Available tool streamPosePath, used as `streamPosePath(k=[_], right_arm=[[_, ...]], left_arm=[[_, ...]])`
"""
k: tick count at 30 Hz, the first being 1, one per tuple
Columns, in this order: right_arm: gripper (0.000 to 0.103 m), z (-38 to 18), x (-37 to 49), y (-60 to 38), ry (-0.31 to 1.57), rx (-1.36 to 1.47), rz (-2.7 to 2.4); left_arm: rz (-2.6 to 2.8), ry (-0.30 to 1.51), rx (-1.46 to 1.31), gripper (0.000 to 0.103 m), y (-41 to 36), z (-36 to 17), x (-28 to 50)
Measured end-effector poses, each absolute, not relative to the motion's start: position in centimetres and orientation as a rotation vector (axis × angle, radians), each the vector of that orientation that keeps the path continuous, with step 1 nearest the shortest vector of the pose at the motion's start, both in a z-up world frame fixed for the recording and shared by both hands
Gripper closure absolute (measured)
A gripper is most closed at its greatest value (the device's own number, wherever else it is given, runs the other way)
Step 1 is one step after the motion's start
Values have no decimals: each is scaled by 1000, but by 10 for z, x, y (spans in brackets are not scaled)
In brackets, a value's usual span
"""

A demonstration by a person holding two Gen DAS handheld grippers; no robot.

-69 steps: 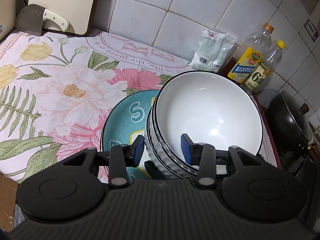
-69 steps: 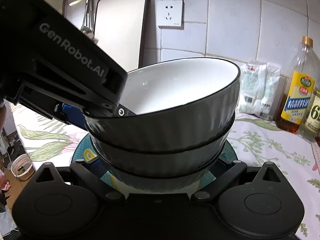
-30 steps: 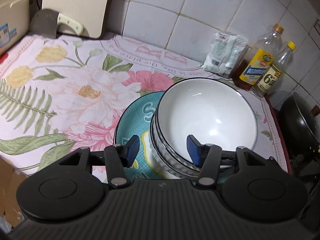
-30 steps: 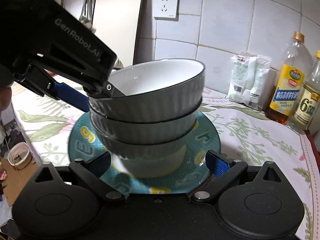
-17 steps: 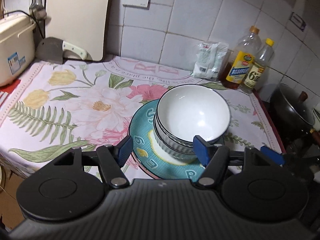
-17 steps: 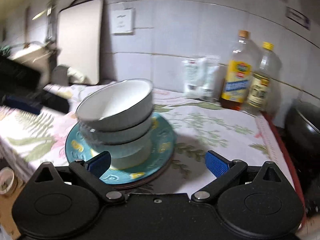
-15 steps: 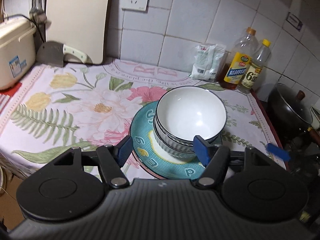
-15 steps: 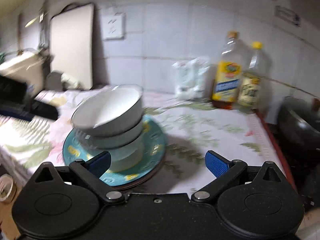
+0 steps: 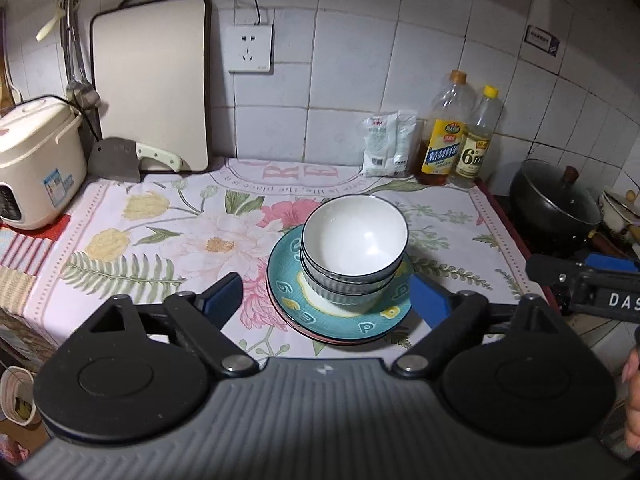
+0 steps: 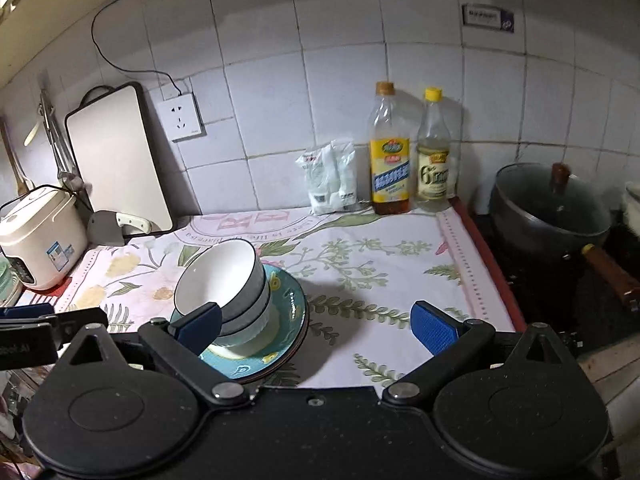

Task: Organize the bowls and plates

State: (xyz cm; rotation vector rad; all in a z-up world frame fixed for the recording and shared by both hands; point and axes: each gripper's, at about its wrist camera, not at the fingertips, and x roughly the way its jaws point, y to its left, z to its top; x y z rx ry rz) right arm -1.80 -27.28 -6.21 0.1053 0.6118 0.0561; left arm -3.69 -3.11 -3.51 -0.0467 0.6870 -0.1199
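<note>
Both grippers are pulling up and away from the bowls [image 9: 354, 254], which a moment ago were filling each view and are now sitting small on the cloth [image 9: 168, 224]; the left gripper [image 9: 326, 300] has just been opening its jaws and is showing them spread wide with nothing between them; the right gripper [image 10: 316, 326] is likewise standing released, its pads clear of everything.

Three bowls are nesting one inside another, white within and ribbed grey outside, and the top one is holding nothing; the stack is resting on the teal plate [image 9: 288, 304], which is itself lying on another plate whose pinkish rim is peeking out beneath; all of it is sitting mid-counter, well apart from the bottles [image 9: 456, 132] and the pot [image 9: 554, 204].

By my judgement these are glazed ceramic pieces: stiff, fairly heavy as a stack, slick and liable to chip if knocked; the top bowl is looking slightly tilted in the right view, so it may be sitting loosely; a rim pinch, one pad inside and one outside, is looking like the surest hold on a bowl, while the plate is offering only its thin edge.
</note>
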Motion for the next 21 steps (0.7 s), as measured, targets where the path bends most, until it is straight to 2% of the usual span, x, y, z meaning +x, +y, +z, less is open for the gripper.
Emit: streamPosePath(k=[3, 10, 21], right_arm=[[1, -44, -33, -268, 611, 80, 53], [0, -13, -59, -264, 630, 87, 59], [0, 12, -85, -259, 617, 23, 30]], left_arm=[[-121, 672, -35, 6, -31, -17, -50], [-134, 661, 27, 6, -41, 10, -79], [-103, 752, 40, 4, -40, 11, -91]])
